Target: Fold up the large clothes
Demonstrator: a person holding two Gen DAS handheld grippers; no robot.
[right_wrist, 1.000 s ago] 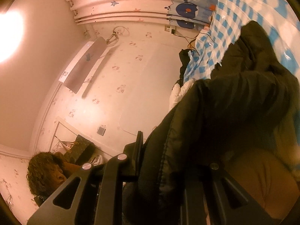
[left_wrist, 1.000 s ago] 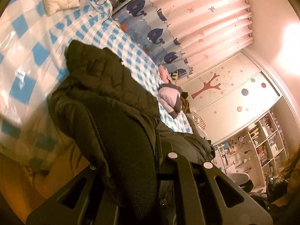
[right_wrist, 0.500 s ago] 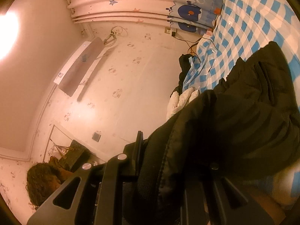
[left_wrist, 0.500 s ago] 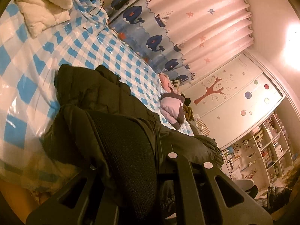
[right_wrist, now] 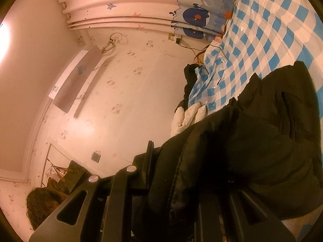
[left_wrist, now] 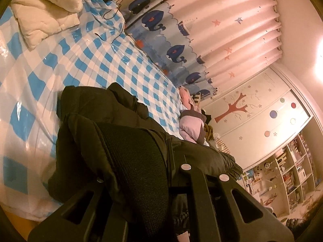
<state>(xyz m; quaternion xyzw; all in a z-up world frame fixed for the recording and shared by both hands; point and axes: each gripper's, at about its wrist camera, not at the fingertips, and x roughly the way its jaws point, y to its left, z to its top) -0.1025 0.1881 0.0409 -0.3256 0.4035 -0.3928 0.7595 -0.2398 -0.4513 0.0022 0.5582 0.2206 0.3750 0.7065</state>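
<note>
Left wrist view, left tool (left_wrist: pixel 139 173) pinching a fold of the black padded coat (left_wrist: pixel 97 117), coat lying on the blue checked bed (left_wrist: pixel 60 46), white quilt (left_wrist: pixel 44 14) at the bed's far end, right wrist view, right tool (right_wrist: pixel 189 181) pinching the coat (right_wrist: pixel 262 141) edge, raised over the bed (right_wrist: pixel 262 30).

The bulky black padded jacket (left_wrist: pixel 125 145) drapes over the left gripper (left_wrist: pixel 141 173), hiding its fingertips; in the right wrist view it likewise buries the right gripper (right_wrist: pixel 187 181). Items on the white open bookshelf (left_wrist: pixel 290 167) are too small to identify.
</note>
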